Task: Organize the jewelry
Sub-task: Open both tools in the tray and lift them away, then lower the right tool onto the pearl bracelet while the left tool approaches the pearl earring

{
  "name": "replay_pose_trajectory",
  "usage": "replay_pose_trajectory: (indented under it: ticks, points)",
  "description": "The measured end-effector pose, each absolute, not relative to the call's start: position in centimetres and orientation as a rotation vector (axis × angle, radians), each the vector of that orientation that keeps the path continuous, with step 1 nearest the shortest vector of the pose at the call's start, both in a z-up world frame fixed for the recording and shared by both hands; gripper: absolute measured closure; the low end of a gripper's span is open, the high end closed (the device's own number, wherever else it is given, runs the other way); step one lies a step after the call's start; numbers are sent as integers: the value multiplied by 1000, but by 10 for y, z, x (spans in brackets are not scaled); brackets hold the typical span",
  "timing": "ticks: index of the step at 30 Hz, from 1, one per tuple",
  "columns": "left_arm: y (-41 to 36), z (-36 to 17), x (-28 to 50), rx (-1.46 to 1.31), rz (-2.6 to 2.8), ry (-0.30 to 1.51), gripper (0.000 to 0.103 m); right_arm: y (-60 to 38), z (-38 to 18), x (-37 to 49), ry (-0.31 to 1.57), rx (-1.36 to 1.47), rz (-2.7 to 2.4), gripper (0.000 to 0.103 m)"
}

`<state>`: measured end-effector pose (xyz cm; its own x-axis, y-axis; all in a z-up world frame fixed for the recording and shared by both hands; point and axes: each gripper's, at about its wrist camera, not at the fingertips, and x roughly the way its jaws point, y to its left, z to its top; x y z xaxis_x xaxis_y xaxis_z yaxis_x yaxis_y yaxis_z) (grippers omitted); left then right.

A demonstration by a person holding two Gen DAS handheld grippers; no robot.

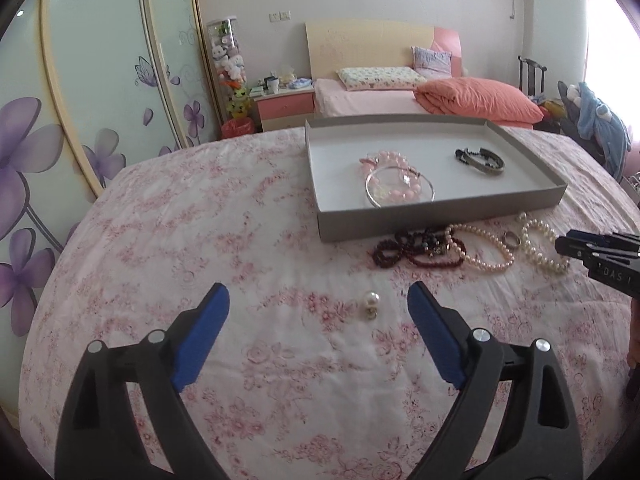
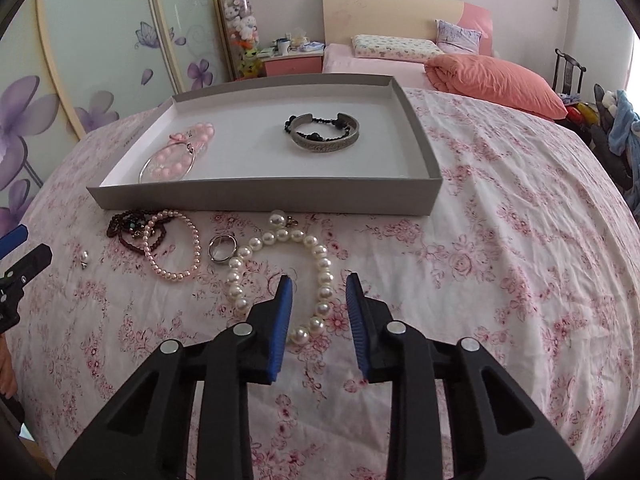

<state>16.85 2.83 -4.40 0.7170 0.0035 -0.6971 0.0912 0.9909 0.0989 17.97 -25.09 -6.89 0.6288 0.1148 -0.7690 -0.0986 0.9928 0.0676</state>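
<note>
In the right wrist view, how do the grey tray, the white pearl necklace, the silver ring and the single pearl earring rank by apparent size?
Largest to smallest:
1. grey tray
2. white pearl necklace
3. silver ring
4. pearl earring
All four lie at similar depth, so nearness hardly changes the order.

Home bedroom. Bed (image 1: 372, 96) with cream headboard (image 1: 368, 46), pillows and a coral duvet (image 1: 476, 102) straight ahead of the claws; pink nightstand (image 1: 285, 109) left of it, tube of plush toys (image 1: 228, 60), sliding wardrobe doors with purple flower print (image 1: 80, 120) far left.
</note>
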Motion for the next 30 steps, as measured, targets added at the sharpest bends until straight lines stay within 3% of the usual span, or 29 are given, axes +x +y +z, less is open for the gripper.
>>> replay_pose_trajectory:
  ticks: [7,17,30]
  points:
    - [21,-53,170,147,-54,803,15,-251,-75,184,894,0,98,92]
    - [16,-61,175,148,-65,834,16,-288,-77,177,881,107,-54,92]
    - [1,-69,193,104,-57,884,43,-292,-77,177,873,124,-81,92]
